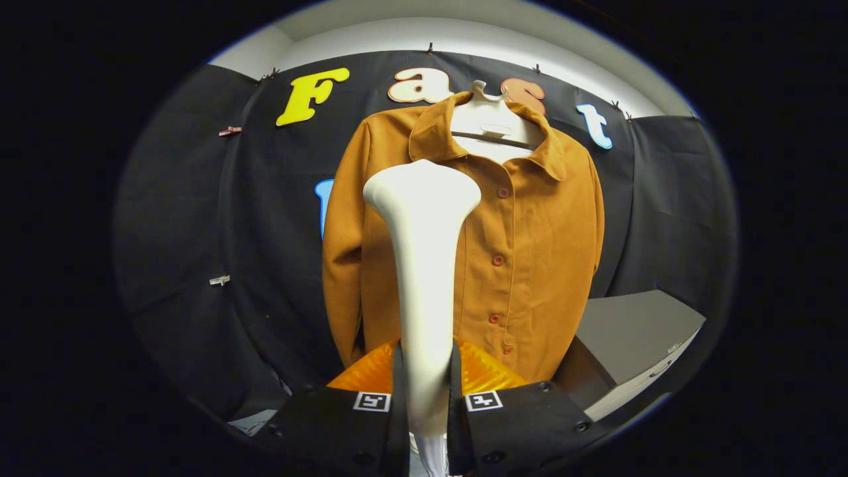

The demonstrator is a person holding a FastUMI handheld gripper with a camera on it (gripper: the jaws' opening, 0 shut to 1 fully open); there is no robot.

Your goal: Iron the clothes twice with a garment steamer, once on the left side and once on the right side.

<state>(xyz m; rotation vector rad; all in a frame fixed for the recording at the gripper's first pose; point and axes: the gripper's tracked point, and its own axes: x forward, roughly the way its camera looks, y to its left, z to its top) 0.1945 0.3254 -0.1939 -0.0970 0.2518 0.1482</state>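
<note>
The gripper (424,397) is clamped on a white garment steamer (424,265), both fingers pressing its handle. Its head stands before a brown buttoned shirt (530,252) on a white hanger (489,119). No readable label shows.

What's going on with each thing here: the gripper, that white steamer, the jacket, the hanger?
gripper: shut on the garment steamer's handle, one finger on each side.
garment steamer: held upright, head up in front of the jacket's chest; contact cannot be told.
jacket: hanging, buttoned down the front, collar open.
hanger: hooked up high, carrying the jacket.
</note>
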